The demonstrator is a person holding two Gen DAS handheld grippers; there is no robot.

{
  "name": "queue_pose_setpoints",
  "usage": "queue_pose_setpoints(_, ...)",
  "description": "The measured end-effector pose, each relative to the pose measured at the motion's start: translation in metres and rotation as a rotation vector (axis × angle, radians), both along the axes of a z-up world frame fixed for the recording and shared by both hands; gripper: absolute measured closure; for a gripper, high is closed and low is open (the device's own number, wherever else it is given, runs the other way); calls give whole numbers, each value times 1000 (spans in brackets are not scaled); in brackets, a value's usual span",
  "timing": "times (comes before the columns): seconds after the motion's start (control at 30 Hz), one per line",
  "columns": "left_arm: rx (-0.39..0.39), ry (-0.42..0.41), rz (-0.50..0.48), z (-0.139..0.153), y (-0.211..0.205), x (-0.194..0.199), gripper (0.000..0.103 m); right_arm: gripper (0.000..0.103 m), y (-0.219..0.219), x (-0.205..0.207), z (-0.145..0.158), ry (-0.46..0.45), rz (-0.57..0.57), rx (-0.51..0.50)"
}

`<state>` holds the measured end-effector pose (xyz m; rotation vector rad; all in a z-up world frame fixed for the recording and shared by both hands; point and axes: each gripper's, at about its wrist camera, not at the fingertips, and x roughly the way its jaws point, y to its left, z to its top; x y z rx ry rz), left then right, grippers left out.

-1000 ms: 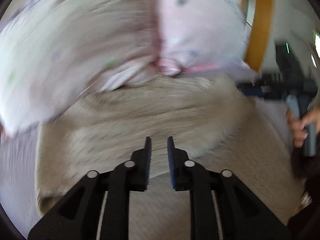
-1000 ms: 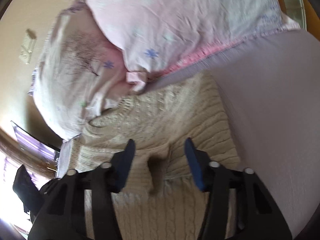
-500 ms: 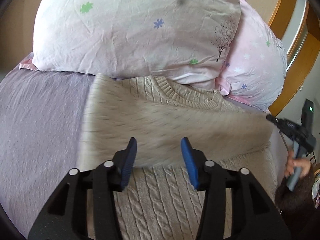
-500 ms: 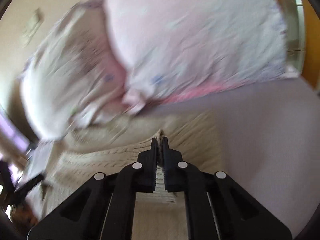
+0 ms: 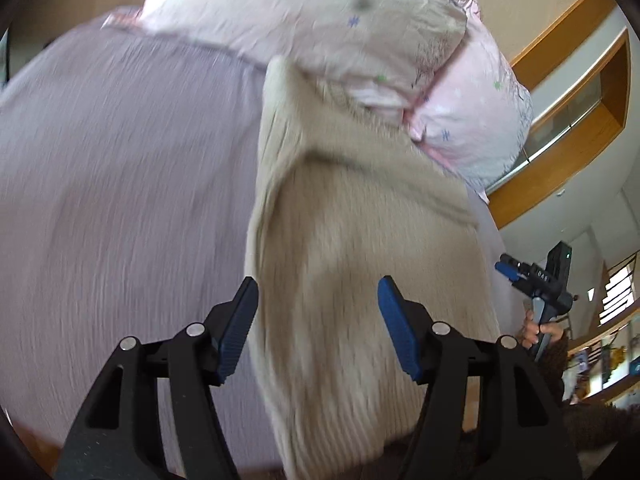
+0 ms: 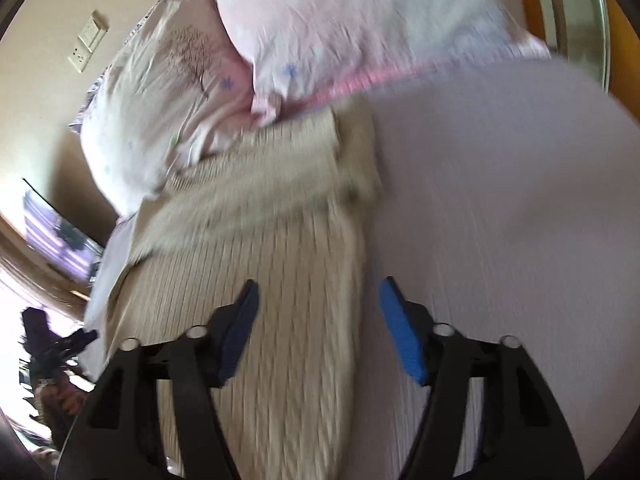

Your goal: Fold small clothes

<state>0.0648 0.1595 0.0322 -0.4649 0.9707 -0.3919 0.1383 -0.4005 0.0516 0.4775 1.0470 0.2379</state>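
Observation:
A beige cable-knit sweater lies on a lilac bedsheet, its sleeves folded over its body and its neck end against the pillows. My left gripper is open and empty above the sweater's left edge. My right gripper is open and empty over the sweater's right edge, where sweater meets sheet. The right gripper also shows far right in the left wrist view.
Two pale pink printed pillows lie against the wall at the head of the bed. A wooden window frame is to the right. A wall socket sits on the beige wall. A dark screen stands left.
My right gripper was shut on a sweater fold half a second ago and has now opened and let it go. My left gripper has opened wider and shifted toward the sweater's left edge.

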Motion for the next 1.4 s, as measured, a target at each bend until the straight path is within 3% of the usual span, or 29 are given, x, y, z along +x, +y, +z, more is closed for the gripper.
queue_pose_setpoints(0.27,-48,30,-14,-22,-6,-56,42,57,10,-71,-19,56,51,161)
queue_pose_setpoints(0.4,-14,19,-15,-21,-13,-73,45,70,27,-91,-24,69,117,253)
queue_pose_setpoints(0.5,54,18,7,-21,-21,-78,63,94,41,-92,-31,91,162,283)
queue_pose_setpoints(0.53,74,28,11,-22,-23,-77,85,94,45,-89,-32,85,169,286)
queue_pose_setpoints(0.57,62,57,-5,-27,-25,-74,94,94,45,-89,-31,77,171,290)
queue_pose_setpoints(0.73,1,-9,-21,-15,-21,-64,96,94,39,-68,3,-69,151,327)
queue_pose_setpoints(0.83,-25,-123,-23,18,-14,-34,96,95,33,-36,32,-173,116,343)
queue_pose_setpoints(1.0,8,-284,52,63,-10,79,96,95,23,63,54,-282,9,387)
queue_pose_setpoints(1.1,30,-254,140,49,-8,159,96,94,16,145,22,-228,-127,385)
queue_pose_setpoints(1.2,8,-100,223,9,0,232,95,94,13,203,-24,-47,-244,346)
queue_pose_setpoints(1.23,-7,-65,247,2,3,239,95,93,12,213,-39,12,-276,343)
queue_pose_setpoints(1.27,-72,-48,263,-3,12,243,95,92,9,220,-51,58,-310,373)
queue_pose_setpoints(1.3,-119,-61,264,-1,19,241,88,84,7,221,-53,59,-315,409)
queue_pose_setpoints(1.33,-129,-84,276,3,26,233,82,61,5,221,-50,36,-308,436)
queue_pose_setpoints(1.37,-129,-96,279,6,30,226,62,45,1,216,-40,-26,-300,444)
queue_pose_setpoints(1.4,-131,-103,276,9,34,220,47,12,-4,209,-30,-87,-312,433)
